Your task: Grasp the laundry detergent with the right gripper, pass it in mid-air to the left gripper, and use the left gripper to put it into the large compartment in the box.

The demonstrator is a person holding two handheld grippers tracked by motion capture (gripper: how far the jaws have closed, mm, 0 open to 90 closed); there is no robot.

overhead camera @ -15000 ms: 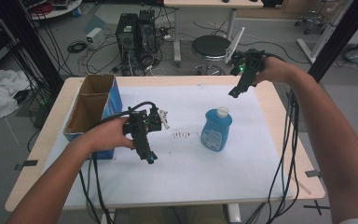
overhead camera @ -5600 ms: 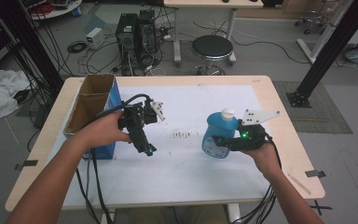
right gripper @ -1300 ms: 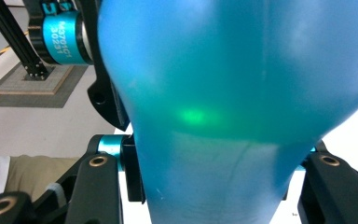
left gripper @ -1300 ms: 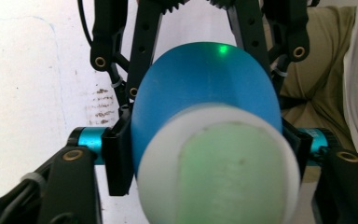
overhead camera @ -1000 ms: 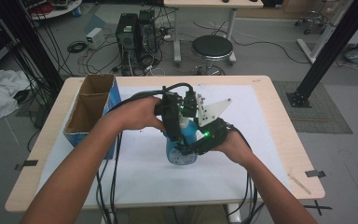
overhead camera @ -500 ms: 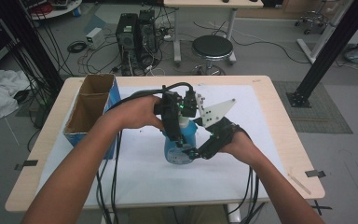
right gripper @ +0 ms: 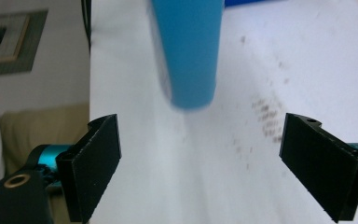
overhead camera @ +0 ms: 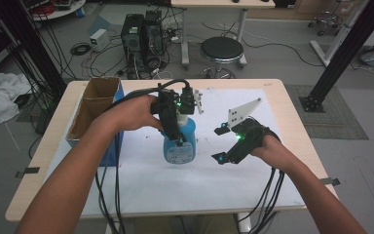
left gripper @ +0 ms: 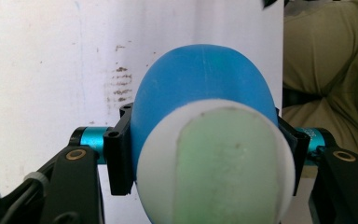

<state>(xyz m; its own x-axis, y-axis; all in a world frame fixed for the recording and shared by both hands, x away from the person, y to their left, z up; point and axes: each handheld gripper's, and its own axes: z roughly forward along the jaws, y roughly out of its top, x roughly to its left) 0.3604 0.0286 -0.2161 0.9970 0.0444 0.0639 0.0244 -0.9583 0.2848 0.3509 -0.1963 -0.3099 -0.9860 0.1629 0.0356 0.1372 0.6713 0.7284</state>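
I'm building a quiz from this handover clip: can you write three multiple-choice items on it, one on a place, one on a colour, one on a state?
1. Where is the cardboard box?
A. at the table's left edge
B. at its right edge
C. on the floor

2. What colour is the bottle?
A. red
B. blue
C. yellow

3. How does the right hand-held gripper stand?
A. clamped on the bottle
C. clamped on the box
B. open, holding nothing

Answers:
1 A, the high view shows it beside the person's left forearm.
2 B, its body is blue, with a white label.
3 B, its jaws have just been opening and stand wide apart over the white sheet; the left hand-held gripper grips the bottle.
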